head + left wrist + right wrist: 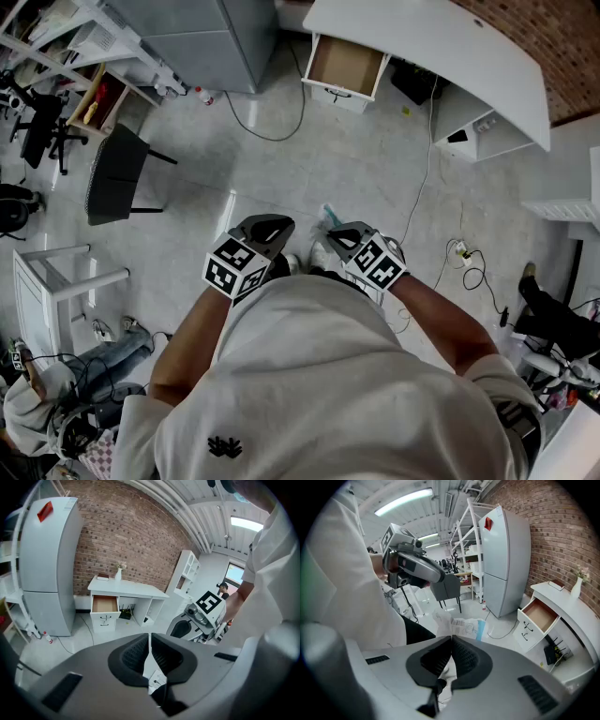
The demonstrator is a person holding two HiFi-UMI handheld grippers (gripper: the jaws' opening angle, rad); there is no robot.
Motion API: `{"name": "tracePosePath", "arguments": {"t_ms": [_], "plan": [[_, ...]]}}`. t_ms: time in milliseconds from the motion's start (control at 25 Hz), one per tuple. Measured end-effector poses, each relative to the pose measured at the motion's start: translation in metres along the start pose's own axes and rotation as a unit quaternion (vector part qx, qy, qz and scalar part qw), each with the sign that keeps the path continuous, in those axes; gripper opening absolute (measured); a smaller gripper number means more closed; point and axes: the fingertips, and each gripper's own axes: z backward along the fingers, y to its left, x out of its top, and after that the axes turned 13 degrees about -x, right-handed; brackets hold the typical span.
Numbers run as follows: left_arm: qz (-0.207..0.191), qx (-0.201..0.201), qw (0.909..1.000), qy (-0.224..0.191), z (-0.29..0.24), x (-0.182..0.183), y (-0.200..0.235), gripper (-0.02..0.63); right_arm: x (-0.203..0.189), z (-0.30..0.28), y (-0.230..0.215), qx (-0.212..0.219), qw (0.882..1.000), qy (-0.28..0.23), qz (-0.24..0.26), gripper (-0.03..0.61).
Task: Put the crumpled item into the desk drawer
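1. Right gripper [451, 643]: the jaws are pressed onto the item [464, 626], a crumpled white wrapper with a blue edge. Only its near edge is pinched, and most of it sticks out past the tips.
2. Left gripper [150, 641]: the jaws are pressed together with nothing between them.
3. Head view: the left gripper [265, 226] and right gripper [343, 234] are held side by side, close to the body. The item [329, 217] shows just ahead of the right one.
4. Drawer [345, 66]: it is pulled out from under one end of the desk [450, 52], looks bare inside, and is well apart from both grippers.
5. Judgement: this is the carrying stage, and the delivery is not yet made.
6. Recommended:
   - Keep the pinch firm, since the hold is on an edge only.
   - Walk up square to the drawer front.
   - Bring the tips over the open box, clear of the desk top.
   - Lower the item inside before parting the jaws.
   - The left gripper need not act, as the drawer is already open.
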Motion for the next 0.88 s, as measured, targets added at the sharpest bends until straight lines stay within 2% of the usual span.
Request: {"name": "tracePosePath", "arguments": {"t_ms": [280,440,600,880], "plan": [[0.0,-0.018,0.9998,-0.004,-0.011,0.023,0.043,0.034,0.02,-0.029,-0.042,-0.012,1.0,0.0,-0.003,0.029],[-0.008,-0.034,0.9994,0.003,-0.004,0.038,0.104,0.035,0.048,-0.066,-0.074,-0.035,0.999,0.013,-0.016,0.029],[-0.025,-0.061,0.9978,0.006,0.012,0.073,0.175,0.035,0.091,-0.104,-0.111,-0.064,0.997,0.03,-0.037,0.029],[-0.061,-0.112,0.9914,0.027,0.05,0.113,0.277,0.034,0.158,-0.163,-0.175,-0.137,0.987,0.055,-0.068,0.029]]}}
